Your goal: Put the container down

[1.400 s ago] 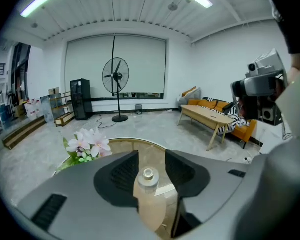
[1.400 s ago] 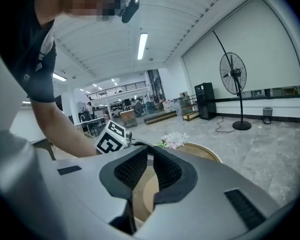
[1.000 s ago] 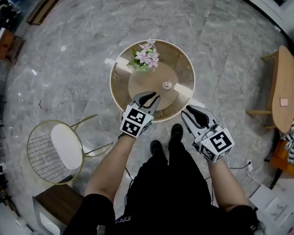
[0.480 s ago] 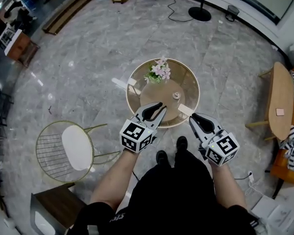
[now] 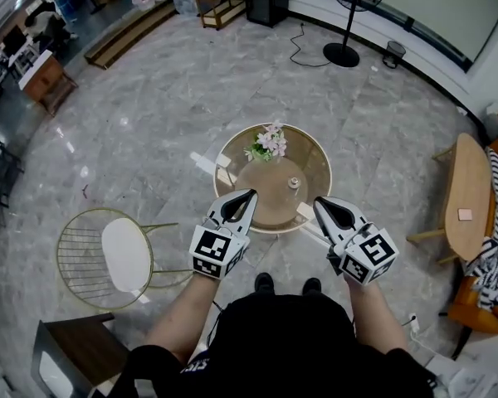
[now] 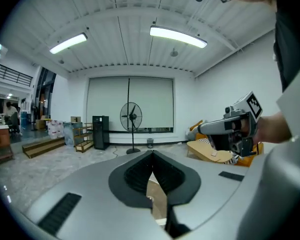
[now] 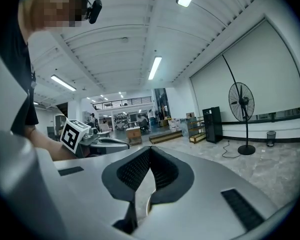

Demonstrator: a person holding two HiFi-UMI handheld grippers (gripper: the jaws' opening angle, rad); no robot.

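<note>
Round table [image 5: 270,199] bears container [image 5: 294,183], seemingly upright.

Table [image 5: 319,160] near edge free; flowers [image 5: 267,142], container [image 5: 293,183] behind; chair [image 5: 104,255] at left.

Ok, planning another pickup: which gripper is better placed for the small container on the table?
Right, likely: the right gripper, shut and empty, points nearer the container than the left gripper.

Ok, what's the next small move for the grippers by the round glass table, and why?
Probably just ease both back: the small pale container stands near the middle of the round glass table, and the left gripper and right gripper are shut, empty, clear of it.
</note>
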